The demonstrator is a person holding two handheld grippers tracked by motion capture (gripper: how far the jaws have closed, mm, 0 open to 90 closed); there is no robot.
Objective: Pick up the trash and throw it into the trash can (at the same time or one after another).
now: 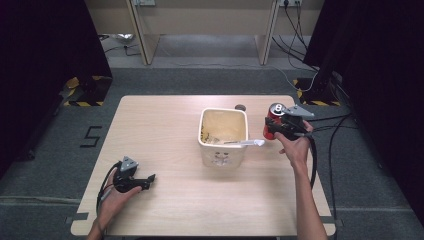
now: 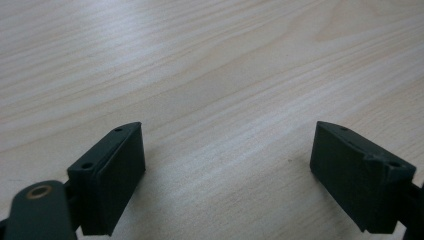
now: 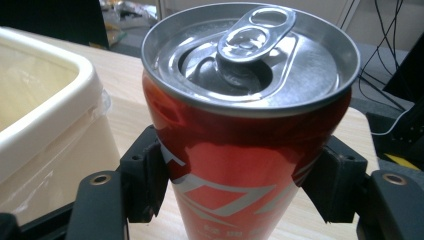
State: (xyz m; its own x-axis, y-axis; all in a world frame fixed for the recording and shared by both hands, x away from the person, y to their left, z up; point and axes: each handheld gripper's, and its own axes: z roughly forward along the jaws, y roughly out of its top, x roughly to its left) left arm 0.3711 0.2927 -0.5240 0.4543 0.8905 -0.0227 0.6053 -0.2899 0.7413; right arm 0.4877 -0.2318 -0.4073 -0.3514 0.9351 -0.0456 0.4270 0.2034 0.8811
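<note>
A red drink can (image 1: 273,120) with a silver top and pull tab stands upright in my right gripper (image 1: 278,127), just right of the cream bin (image 1: 223,136). In the right gripper view both black pads (image 3: 146,181) press the can (image 3: 250,150) on its two sides, with the bin's rim (image 3: 45,95) close at the left. My left gripper (image 1: 150,180) lies low over the table near the front left corner, held in a hand. Its jaws stand wide apart over bare wood, left gripper (image 2: 227,175) holding nothing.
The light wooden table (image 1: 165,200) has a small dark round spot (image 1: 240,107) behind the bin. A white strip (image 1: 245,143) lies across the bin's front right rim. Black cables (image 1: 330,150) trail off the table's right side. Desk legs stand beyond the far edge.
</note>
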